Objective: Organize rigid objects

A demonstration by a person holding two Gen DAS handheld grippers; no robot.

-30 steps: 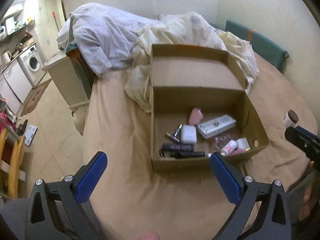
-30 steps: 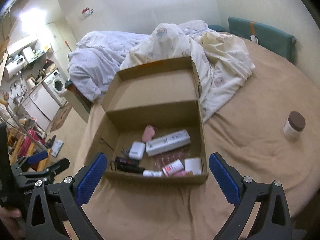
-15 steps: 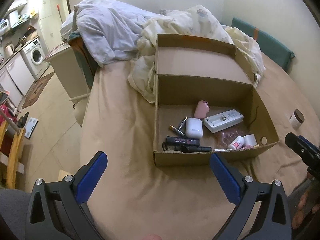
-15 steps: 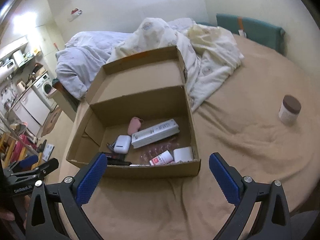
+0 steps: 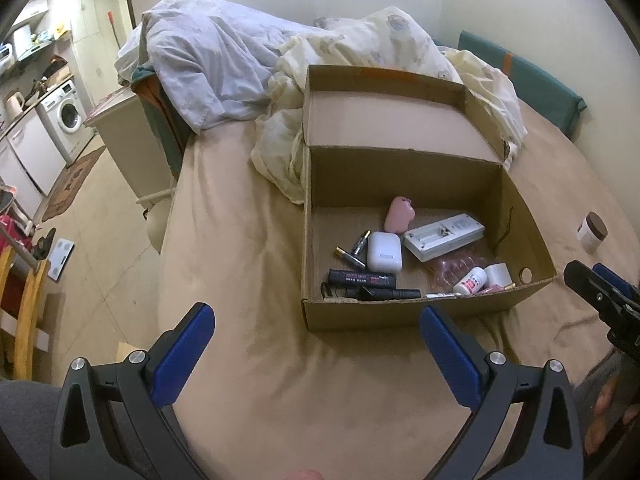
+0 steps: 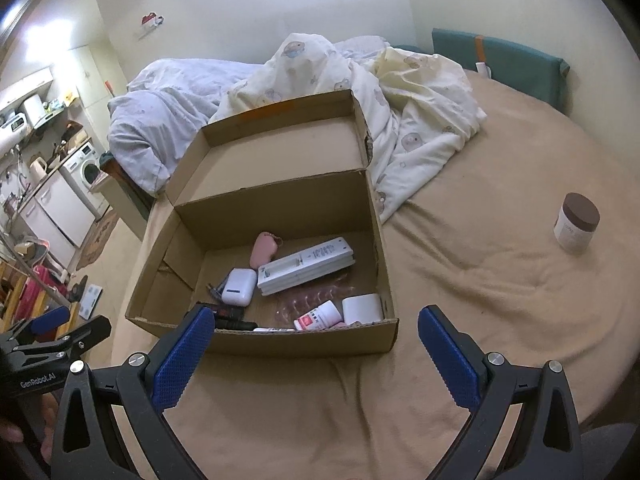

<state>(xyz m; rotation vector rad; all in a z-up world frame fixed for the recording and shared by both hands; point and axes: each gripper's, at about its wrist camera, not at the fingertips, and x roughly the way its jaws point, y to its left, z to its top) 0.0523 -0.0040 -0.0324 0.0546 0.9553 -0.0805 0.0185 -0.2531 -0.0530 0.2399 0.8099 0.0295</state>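
An open cardboard box (image 5: pixel 360 312) (image 6: pixel 312 340) sits on the tan bed. Inside lie a white remote (image 5: pixel 442 236) (image 6: pixel 306 266), a white earbud case (image 5: pixel 384 251) (image 6: pixel 239 287), a pink item (image 5: pixel 399 213) (image 6: pixel 263 251), black tubes (image 5: pixel 362 280), a small pill bottle (image 5: pixel 472 281) (image 6: pixel 318 316) and a white roll (image 6: pixel 362 308). A white jar with a brown lid (image 5: pixel 591 232) (image 6: pixel 576 222) stands alone on the bed to the right. My left gripper (image 5: pixel 316 340) and right gripper (image 6: pixel 316 340) are both open and empty, just short of the box's near wall.
Crumpled duvets (image 5: pixel 224 56) (image 6: pixel 404 92) lie behind the box. A green cushion (image 6: pixel 500 60) stands at the back right. The bed's left edge drops to the floor, with a washing machine (image 5: pixel 66 114) and a wooden chair (image 5: pixel 20 304) beyond.
Both grippers have moved closer to the box and looked down into it more. Both stay open and empty. Nothing in the box has moved.
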